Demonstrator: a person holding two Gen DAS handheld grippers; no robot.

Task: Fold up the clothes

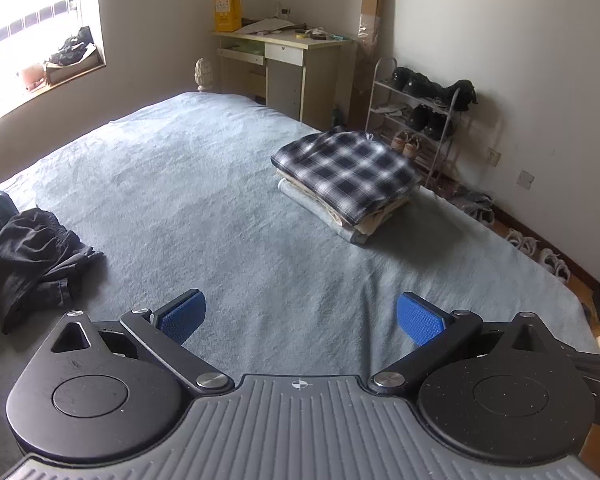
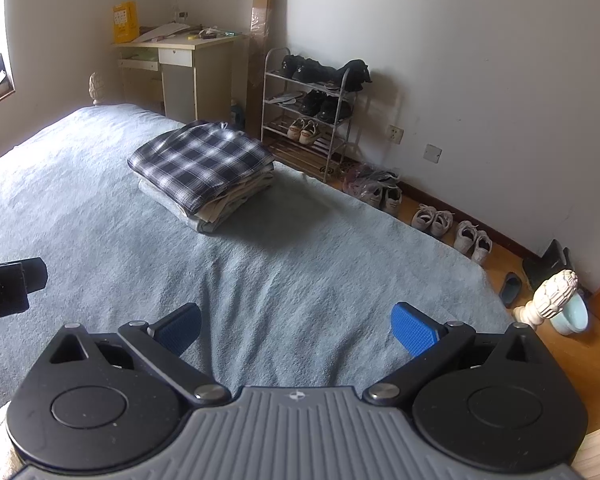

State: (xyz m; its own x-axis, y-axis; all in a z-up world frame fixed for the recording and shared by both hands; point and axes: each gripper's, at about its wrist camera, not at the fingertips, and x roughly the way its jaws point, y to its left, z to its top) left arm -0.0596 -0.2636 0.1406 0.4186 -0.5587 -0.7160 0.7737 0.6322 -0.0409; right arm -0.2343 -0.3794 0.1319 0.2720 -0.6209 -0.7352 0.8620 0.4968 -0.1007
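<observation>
The bed [image 1: 204, 184] carries all the work items, and its grey-blue cover is bare across the middle. The folded stack [image 1: 345, 178] sits toward the bed's right edge, near the shoe rack [image 1: 415, 120]. It has a plaid garment [image 2: 200, 160] on top and paler pieces beneath, and it appears finished.

The unfolded black garment [image 1: 36, 256] lies crumpled at the left side of the bed, well apart from the stack and visible only in the left wrist view. A blue-green item partly shows beside it at the frame edge. It cannot be identified.

Handling judgement: the black garment is soft, limp and light. It will sag and bunch when lifted and will not hold a shape. Take hold at an outer hem or corner with each claw, not at the bunched centre, then spread it flat on the bare cover before folding.

The left claw [image 1: 300, 318] is spread wide and holds nothing. It hovers over bare cover. The right claw [image 2: 296, 330] is likewise wide and empty.
</observation>
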